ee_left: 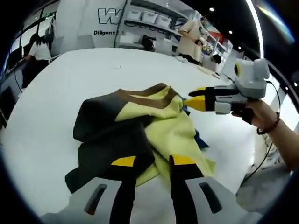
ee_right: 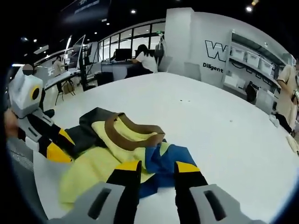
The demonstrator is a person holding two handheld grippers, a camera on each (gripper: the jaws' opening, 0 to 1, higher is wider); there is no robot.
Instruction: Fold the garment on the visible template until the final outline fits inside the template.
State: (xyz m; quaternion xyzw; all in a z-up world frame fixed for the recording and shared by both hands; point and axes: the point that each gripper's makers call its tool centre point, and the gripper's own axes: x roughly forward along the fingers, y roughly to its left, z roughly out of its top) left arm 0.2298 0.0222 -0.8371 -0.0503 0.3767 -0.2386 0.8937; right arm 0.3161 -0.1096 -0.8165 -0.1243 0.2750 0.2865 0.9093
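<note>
Left gripper view takes in the white table (ee_left: 56, 93), and on it the garment (ee_left: 140, 126), a rumpled heap of dark grey at the left, yellow-green at the middle and right, with a brown collar band along its far edge and a bit of blue poking out at the right. The left gripper (ee_left: 154, 163) hangs just over the near edge of the cloth, its yellow-tipped jaws spread with a gap between them and nothing in them. Further right, the right gripper (ee_left: 194, 100) comes in held by a hand (ee_left: 259, 112), its yellow tips close to the collar end; whether they touch it I cannot tell. In the right gripper view the left gripper (ee_right: 58, 147) enters from the left and lies on the dark sleeve, then the garment (ee_right: 117, 149) lies mid-table, collar loop up, blue fabric at its right. The right gripper (ee_right: 158, 170) hovers at the near hem, jaws apart and empty.
</note>
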